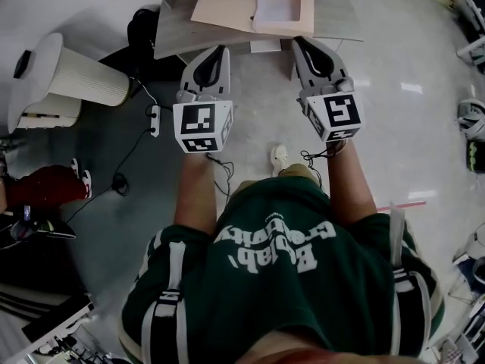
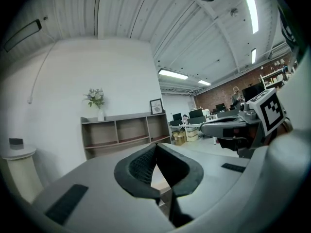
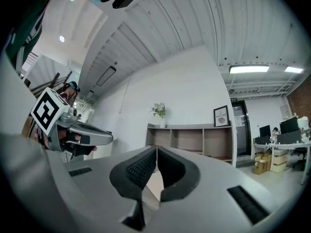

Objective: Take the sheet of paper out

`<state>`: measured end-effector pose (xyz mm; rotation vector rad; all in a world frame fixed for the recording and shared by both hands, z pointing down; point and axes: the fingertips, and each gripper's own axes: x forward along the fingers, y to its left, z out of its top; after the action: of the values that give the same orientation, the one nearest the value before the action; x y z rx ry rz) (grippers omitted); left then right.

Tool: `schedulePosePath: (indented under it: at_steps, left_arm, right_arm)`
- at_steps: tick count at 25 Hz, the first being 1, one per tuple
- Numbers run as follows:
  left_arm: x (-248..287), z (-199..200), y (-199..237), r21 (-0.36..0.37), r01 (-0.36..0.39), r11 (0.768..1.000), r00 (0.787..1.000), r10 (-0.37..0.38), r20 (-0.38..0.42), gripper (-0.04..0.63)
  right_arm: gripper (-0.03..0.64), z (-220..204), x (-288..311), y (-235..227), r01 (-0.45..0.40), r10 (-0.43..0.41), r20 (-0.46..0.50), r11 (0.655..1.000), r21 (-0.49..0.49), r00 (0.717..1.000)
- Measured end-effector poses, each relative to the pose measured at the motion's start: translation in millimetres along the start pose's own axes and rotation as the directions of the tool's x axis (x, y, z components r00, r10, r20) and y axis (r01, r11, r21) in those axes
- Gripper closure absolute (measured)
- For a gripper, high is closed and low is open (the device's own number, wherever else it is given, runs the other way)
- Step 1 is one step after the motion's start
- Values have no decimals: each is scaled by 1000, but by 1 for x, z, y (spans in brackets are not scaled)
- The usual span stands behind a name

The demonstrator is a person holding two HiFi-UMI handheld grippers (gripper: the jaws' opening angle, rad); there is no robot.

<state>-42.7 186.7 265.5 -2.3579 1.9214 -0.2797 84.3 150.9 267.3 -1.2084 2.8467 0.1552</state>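
Note:
In the head view a grey table (image 1: 178,35) stands ahead of me, and an open beige folder (image 1: 227,4) lies on it. A white sheet (image 1: 276,4) rests in the folder's pink right half. My left gripper (image 1: 222,50) is held level over the floor, just short of the table's near edge, shut and empty. My right gripper (image 1: 296,41) is beside it at the same edge, also shut with nothing in it. In the left gripper view the pads (image 2: 156,146) meet at the tips. The right gripper view shows its pads (image 3: 156,150) meeting the same way.
A white ribbed cylinder (image 1: 85,74) lies on the floor at the left. A power strip (image 1: 154,120) with cables sits below the table's left corner. A low open shelf (image 2: 121,132) with a vase stands against the far wall. Shoes (image 1: 471,120) lie at the right.

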Motion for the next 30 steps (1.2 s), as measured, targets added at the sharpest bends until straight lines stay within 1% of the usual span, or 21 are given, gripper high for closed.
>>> schedulePosePath:
  at_steps: [11,21,30]
  left_arm:
    - [70,-1,2,1,18,1000,1000,-18,-13,577]
    - [107,-7,14,-2,10,1000,1000,-10,-5,577]
    - [127,-8,38,-5,-26,1000,1000,26,-6,577]
  right_arm:
    - [580,-20,40,-50,-1,2,-18,1000,27,1000]
    - [580,-28,71,-66,-28,28,-16,1000,14,999]
    - [580,-32,108,-75,-61,61,-14,998,14,998]
